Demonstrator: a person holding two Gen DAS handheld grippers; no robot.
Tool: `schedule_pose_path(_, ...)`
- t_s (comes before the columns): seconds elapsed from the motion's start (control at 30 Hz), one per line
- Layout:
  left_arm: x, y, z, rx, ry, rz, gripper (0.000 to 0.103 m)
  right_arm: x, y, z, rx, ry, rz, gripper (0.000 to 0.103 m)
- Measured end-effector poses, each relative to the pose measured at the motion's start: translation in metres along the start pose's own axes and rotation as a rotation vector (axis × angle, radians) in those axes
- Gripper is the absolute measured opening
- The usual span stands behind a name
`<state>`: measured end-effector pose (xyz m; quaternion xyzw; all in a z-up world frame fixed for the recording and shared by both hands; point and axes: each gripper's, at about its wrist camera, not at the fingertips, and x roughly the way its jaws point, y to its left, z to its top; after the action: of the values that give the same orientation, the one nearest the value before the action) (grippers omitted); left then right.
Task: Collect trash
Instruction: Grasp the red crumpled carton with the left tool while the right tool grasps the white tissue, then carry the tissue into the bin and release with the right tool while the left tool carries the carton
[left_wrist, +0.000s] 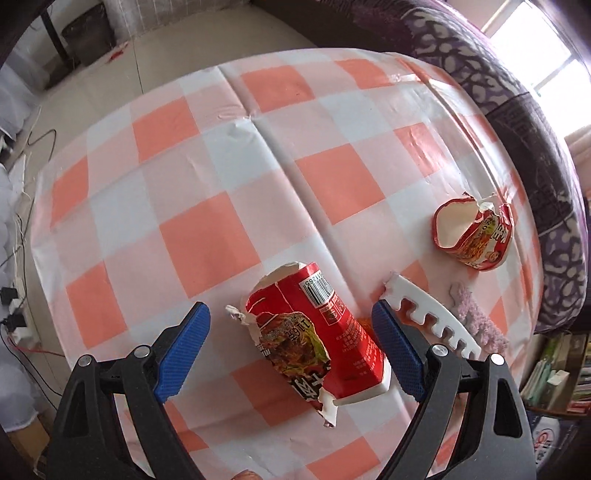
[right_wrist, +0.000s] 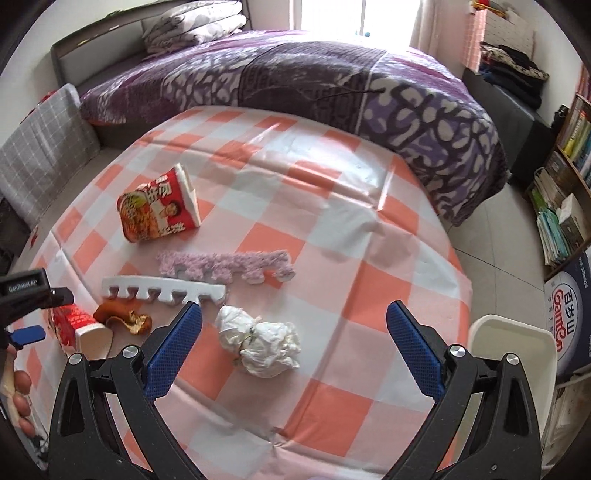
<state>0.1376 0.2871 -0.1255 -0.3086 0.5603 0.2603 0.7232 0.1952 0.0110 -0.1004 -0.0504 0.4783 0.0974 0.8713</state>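
Left wrist view: a torn red noodle cup (left_wrist: 317, 339) lies on the checked bench (left_wrist: 192, 177) between the spread, untouching fingers of the left tool (left_wrist: 291, 332). Crumpled white paper (right_wrist: 258, 343) lies between the right tool's (right_wrist: 295, 332) released fingers, a white bin (right_wrist: 513, 343) to their right.

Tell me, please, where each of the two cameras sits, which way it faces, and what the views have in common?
Left wrist: on the left gripper, looking steeply down at a torn red cup; its open blue fingers show.
Right wrist: on the right gripper, facing the bed across the table, above crumpled white paper; fingers open.
Shared: checked tablecloth, white foam strip.
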Motion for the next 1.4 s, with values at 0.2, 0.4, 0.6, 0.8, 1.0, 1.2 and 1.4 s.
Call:
schedule_pose_path(0.2,0.005,-0.001,-0.001,-0.006,0.044,-0.027,0.086,0.033,0.016,-0.004,-0.129,0.083,0.037,0.096)
schedule_pose_path(0.4,0.018,0.0,0.0,-0.034,0.102,-0.048,0.086,0.046,0.024,-0.009,-0.171,0.104,0.077,0.059)
schedule_pose_path(0.6,0.02,0.001,-0.002,-0.038,0.111,-0.053,0.081,0.044,0.023,-0.01,-0.15,0.122,0.085,0.041)
schedule_pose_path(0.8,0.014,-0.007,0.001,-0.001,0.061,-0.075,0.059,0.03,0.019,-0.008,-0.102,0.101,0.126,0.04)
schedule_pose_path(1.0,-0.006,-0.02,0.001,0.067,-0.025,-0.09,0.057,0.01,0.015,-0.002,-0.05,0.048,0.149,0.041)
schedule_pose_path(1.2,-0.039,-0.041,-0.005,0.167,-0.188,-0.073,0.056,-0.011,0.002,0.005,0.028,-0.018,0.161,0.041)
schedule_pose_path(1.4,-0.086,-0.063,-0.024,0.273,-0.424,-0.062,0.056,-0.035,-0.015,0.009,0.096,-0.113,0.146,0.041)
